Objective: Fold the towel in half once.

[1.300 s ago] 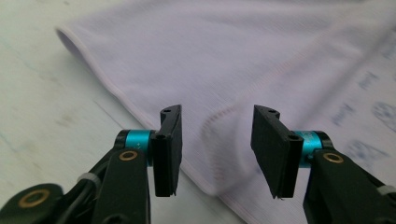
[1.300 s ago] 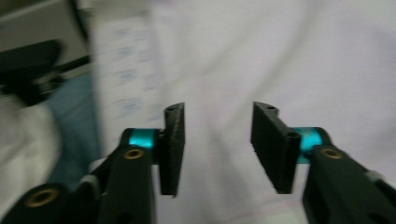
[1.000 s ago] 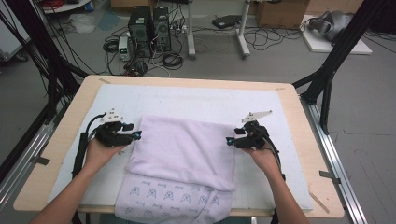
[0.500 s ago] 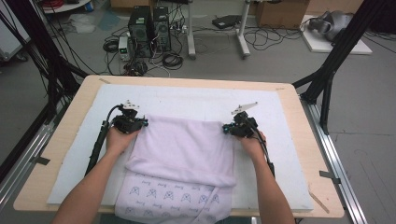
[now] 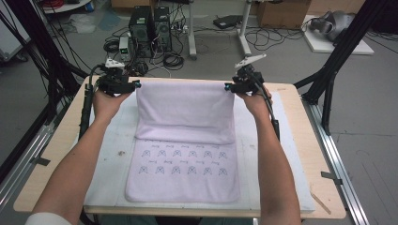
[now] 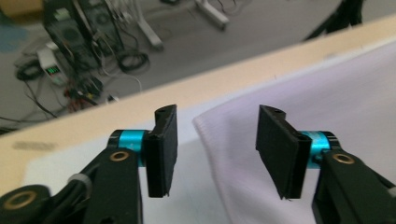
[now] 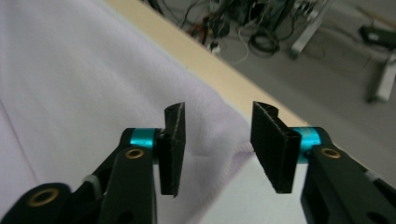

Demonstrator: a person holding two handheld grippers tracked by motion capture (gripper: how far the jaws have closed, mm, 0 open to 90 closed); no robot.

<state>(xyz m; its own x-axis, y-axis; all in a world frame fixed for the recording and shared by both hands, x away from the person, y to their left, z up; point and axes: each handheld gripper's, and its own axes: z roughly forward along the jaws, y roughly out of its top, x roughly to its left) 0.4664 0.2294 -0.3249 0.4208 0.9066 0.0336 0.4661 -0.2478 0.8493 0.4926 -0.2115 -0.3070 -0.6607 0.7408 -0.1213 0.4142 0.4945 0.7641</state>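
Left gripper [image 6: 212, 154] spread, jaws just opening, towel [image 5: 185, 140] corner loose between the pads; right gripper [image 7: 215, 149] likewise spread, jaws just opening, over its corner. Towel's far half stands lifted towards twelve o'clock, its patterned near half flat on the white mat [image 5: 117, 154] at six

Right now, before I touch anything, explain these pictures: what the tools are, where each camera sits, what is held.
A person holds a two-jawed hand tool in each hand: the left gripper and the right gripper. One camera looks down from above; one rides on each gripper, looking along its jaws. A pale towel lies on a white mat on the table. Both pairs of jaws have just been opening: a towel corner sits between each, but nothing is gripped.
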